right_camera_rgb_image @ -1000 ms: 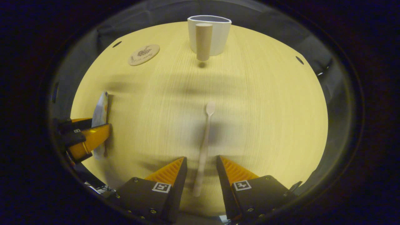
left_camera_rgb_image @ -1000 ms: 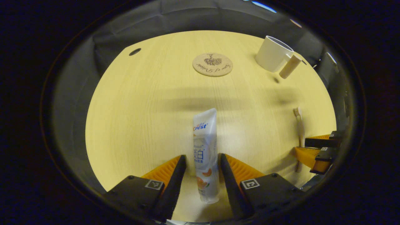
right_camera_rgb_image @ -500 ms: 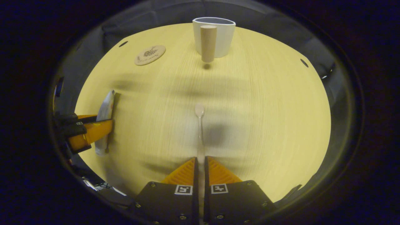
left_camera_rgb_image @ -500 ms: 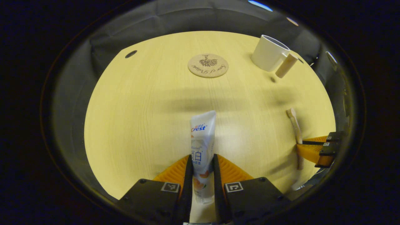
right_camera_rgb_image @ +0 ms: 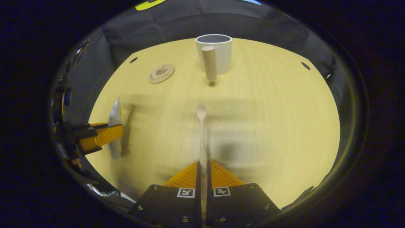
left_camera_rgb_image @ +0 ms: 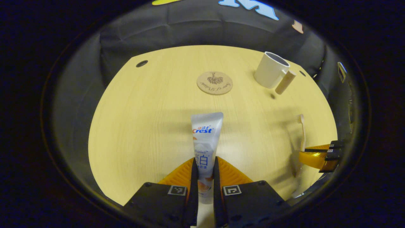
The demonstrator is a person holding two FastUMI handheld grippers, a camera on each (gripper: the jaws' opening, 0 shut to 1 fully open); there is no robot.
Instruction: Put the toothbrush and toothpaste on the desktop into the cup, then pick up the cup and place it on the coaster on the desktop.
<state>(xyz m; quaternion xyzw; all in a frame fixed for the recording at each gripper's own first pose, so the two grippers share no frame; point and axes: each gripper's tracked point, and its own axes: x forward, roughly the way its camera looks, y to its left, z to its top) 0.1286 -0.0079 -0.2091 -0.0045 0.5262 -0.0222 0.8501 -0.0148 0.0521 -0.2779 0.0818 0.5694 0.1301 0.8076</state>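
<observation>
Left gripper view: toothpaste (left_camera_rgb_image: 205, 139) now lifted off desktop (left_camera_rgb_image: 142, 120).

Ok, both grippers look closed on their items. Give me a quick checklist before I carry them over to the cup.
1. Left gripper shut on toothpaste: ok.
2. Right gripper shut on toothbrush: ok.
3. Both items lifted off the desktop: shadows suggest so, cannot tell for sure.
4. Cup upright, mouth open: ok.
5. Path from toothbrush to cup free: ok.
6. Coaster unoccupied: ok.
</observation>
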